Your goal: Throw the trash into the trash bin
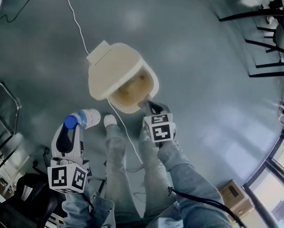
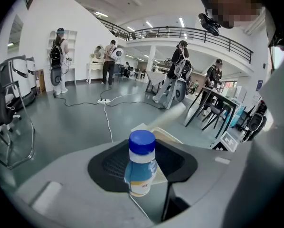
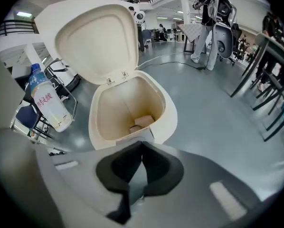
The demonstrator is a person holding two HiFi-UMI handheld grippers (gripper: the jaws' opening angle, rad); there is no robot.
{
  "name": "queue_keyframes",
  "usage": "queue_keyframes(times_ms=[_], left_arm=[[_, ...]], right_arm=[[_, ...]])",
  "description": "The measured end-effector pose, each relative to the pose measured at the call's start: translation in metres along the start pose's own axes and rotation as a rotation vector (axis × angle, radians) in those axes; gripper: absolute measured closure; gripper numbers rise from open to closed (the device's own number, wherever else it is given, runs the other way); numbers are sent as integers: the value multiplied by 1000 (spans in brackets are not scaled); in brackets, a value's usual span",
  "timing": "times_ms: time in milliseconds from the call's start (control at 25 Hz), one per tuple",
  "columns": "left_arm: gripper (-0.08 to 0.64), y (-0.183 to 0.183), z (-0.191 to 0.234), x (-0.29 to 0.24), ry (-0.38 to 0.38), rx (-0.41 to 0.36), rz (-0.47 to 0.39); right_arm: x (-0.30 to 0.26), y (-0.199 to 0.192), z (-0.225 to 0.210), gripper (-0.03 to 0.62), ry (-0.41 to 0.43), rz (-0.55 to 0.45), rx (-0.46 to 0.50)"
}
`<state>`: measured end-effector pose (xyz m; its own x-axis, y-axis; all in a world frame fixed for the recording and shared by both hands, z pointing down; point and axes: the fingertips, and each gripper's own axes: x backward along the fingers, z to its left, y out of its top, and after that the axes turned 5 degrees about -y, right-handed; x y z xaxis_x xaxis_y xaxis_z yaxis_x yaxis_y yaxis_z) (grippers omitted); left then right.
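A cream trash bin [image 1: 154, 82] stands on the grey floor with its lid [image 1: 111, 70] tipped open. Brown scraps [image 3: 142, 122] lie at its bottom. My left gripper [image 1: 78, 123] is shut on a clear plastic bottle [image 1: 90, 117] with a blue cap, held to the left of the bin and just short of it. In the left gripper view the bottle [image 2: 141, 167] stands upright between the jaws, with the bin [image 2: 163, 134] behind it. My right gripper [image 1: 149, 104] is shut, its tips down at a grey tab [image 3: 138, 136] on the bin's near rim.
A white cable [image 1: 75, 18] runs across the floor to the bin and past my legs [image 1: 118, 160]. Black chairs [image 1: 270, 37] stand at the right. A dark seat [image 1: 18, 198] is at the lower left, a cardboard box [image 1: 234, 196] at the lower right. People [image 2: 177, 70] stand far off.
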<state>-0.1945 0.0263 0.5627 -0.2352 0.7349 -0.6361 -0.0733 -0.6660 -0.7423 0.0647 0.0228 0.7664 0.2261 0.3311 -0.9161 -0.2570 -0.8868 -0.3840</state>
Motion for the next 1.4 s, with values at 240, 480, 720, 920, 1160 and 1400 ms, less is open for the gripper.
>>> queue_keyframes(times_ms=[240,480,720,920,1160,1400], left_arm=[[380,4,-7,2,-16,-35,-17],[380,9,-12,2,-9,-40,-16],[380,14,-20,1,-23,-52,-41],[380,36,-37,0,-45,-69,-60],[380,79,-82,-8,-106,-115,-99],[380,95,-115,-18,-165,-156,-109]], right_arm=[[4,6,4,588,54,-18,-71],[12,7,-4,588,59,-45,-115],[28,12,-31,588,19,-83,-168],[58,36,-57,588,-28,-150,-231],[117,66,-85,588,-65,-244,-283],[155,76,-105,588,-107,-309,-313]])
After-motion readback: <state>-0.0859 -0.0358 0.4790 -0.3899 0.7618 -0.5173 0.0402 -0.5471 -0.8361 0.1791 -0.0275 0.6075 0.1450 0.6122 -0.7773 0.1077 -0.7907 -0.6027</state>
